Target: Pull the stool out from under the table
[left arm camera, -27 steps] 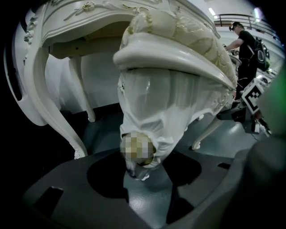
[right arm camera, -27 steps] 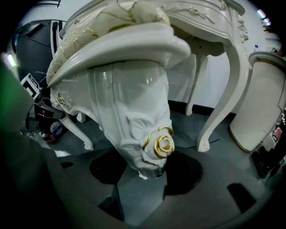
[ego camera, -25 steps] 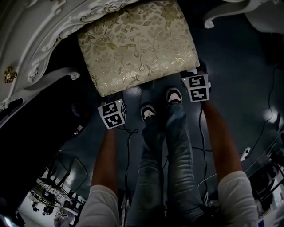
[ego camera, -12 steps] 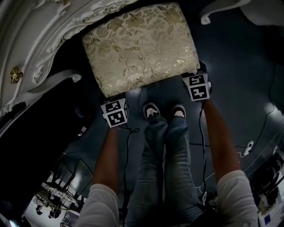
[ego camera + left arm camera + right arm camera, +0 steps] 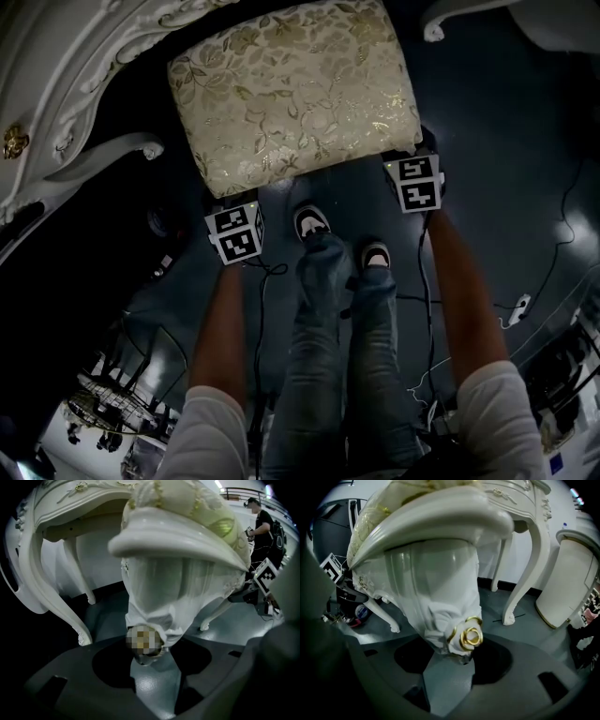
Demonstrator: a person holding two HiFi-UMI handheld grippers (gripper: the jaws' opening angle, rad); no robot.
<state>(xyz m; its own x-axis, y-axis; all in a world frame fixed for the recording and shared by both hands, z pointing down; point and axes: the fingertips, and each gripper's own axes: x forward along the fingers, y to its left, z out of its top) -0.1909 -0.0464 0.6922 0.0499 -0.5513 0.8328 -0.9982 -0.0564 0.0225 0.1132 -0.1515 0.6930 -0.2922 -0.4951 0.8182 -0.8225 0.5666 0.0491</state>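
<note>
The left gripper [image 5: 231, 208] and right gripper [image 5: 412, 161] each sit at a near corner of the stool [image 5: 295, 89], on the side away from the table [image 5: 56, 84]. In the left gripper view the left gripper [image 5: 151, 670] has its jaws drawn in narrow against the carved top of a stool leg [image 5: 159, 606], which fills the gap between them. The right gripper view shows the same: the right gripper [image 5: 451, 670] is pinched on a leg [image 5: 440, 602] just under the gold rosette [image 5: 469, 637]. So both grip the stool low at its frame, and neither is empty. Outward from there, nearly all of the patterned cushion lies in the open in the head view. Only its far edge runs close beside the table's white carved rim, and I cannot tell whether any of it lies beneath the top. A curved table leg [image 5: 103, 157] stands apart from the stool's left side. By my reading the pull is largely done. What may be left is a short draw farther from the table, towards the person's shoes [image 5: 312, 225], and then letting go.
</note>
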